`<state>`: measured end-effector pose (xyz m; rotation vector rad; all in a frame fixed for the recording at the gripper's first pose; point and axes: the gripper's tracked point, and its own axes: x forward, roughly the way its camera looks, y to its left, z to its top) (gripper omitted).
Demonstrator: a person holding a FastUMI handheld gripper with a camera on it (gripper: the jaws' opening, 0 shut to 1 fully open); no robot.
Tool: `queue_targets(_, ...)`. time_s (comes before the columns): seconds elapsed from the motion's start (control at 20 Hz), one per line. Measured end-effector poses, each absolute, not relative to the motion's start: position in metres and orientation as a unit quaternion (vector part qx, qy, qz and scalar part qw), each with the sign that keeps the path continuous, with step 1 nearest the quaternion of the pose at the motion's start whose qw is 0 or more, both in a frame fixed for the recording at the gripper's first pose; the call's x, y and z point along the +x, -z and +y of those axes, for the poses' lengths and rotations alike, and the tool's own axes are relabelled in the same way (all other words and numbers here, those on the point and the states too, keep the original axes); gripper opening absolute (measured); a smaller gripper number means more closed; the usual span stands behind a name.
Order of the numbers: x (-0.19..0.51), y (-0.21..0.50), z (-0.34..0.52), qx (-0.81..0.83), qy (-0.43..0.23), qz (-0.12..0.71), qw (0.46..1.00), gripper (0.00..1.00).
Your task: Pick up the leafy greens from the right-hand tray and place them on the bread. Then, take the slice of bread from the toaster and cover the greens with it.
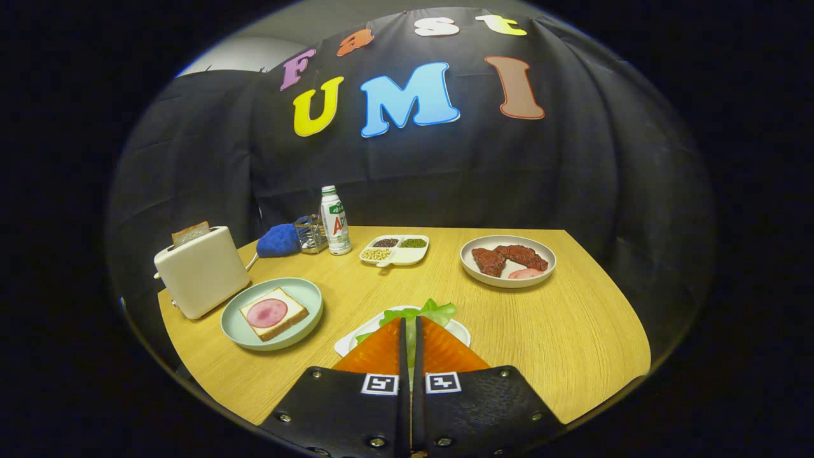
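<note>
The wooden bench (572,331) spreads ahead of the claw (409,331), with a toaster (202,272) holding a bread slice (190,233) far ahead to the left. Nearer on that side, a pale plate (305,292) carries bread (275,313) topped with a pink slice. The claw's fingers are nearly together, clamped on the leafy greens (427,312) over a white tray (459,331) just under their tips.

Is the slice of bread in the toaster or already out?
In. The bread slice stands upright out of the toaster slot. The hand-held gripper is shut on the leafy greens over their white tray.
</note>
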<state>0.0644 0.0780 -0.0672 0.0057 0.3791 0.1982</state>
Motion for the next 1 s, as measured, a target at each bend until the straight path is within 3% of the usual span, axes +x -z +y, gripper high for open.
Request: queue_targets(1.0, 0.046, 0.011, 0.186, -0.018, -0.205, 0.133, 0.969, 0.01)
